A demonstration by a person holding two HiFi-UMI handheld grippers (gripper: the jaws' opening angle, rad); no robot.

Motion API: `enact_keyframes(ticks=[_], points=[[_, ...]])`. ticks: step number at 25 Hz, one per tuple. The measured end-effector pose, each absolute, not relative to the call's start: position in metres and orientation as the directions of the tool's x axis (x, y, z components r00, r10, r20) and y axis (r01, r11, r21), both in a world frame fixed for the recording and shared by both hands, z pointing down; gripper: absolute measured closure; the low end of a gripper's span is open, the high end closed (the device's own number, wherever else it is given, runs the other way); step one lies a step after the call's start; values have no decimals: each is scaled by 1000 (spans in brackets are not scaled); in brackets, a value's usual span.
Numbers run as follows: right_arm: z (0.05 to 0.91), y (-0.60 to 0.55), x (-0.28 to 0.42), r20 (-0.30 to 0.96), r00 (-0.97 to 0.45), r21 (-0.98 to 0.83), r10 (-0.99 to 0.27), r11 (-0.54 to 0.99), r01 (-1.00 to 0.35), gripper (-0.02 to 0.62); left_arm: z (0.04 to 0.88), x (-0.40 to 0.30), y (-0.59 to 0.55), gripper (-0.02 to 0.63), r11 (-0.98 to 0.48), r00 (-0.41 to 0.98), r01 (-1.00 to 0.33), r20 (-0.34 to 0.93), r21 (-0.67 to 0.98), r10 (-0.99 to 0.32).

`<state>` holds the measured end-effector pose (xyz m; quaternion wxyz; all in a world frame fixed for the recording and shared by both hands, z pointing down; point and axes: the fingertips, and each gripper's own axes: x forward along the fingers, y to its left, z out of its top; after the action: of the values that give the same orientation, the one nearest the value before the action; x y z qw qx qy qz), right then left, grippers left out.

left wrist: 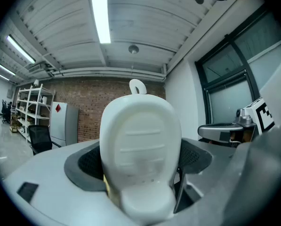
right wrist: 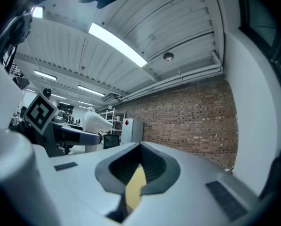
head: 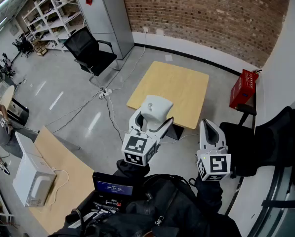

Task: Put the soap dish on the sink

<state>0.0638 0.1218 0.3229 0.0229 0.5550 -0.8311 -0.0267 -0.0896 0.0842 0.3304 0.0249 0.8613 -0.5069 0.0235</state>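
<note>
The white soap dish (head: 156, 106) stands upright between the jaws of my left gripper (head: 154, 115), which is shut on it at a wide opening and held level in the air over the floor. In the left gripper view the soap dish (left wrist: 141, 145) fills the middle, with its small hanging loop on top and the dark pads (left wrist: 91, 163) at both sides. My right gripper (head: 209, 128) hovers level to the right of it, jaws together and empty. The right gripper view shows its pads (right wrist: 152, 166) meeting, with only a thin slit between. No sink is in view.
A square wooden table (head: 173, 84) stands ahead on the grey floor. Around it are a black office chair (head: 90, 52), a grey cabinet (head: 105, 15), a red box (head: 243, 88) and a dark chair (head: 268, 142). A white appliance (head: 31, 179) sits on a desk. Cables cross the floor.
</note>
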Motion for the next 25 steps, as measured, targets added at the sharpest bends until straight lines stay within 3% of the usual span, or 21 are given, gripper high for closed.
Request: enact_keyframes(ticks=[25], points=[[361, 133, 91, 72, -425, 5, -902, 426, -905, 591, 370, -67, 98, 144, -432, 433, -901, 159, 42, -887]])
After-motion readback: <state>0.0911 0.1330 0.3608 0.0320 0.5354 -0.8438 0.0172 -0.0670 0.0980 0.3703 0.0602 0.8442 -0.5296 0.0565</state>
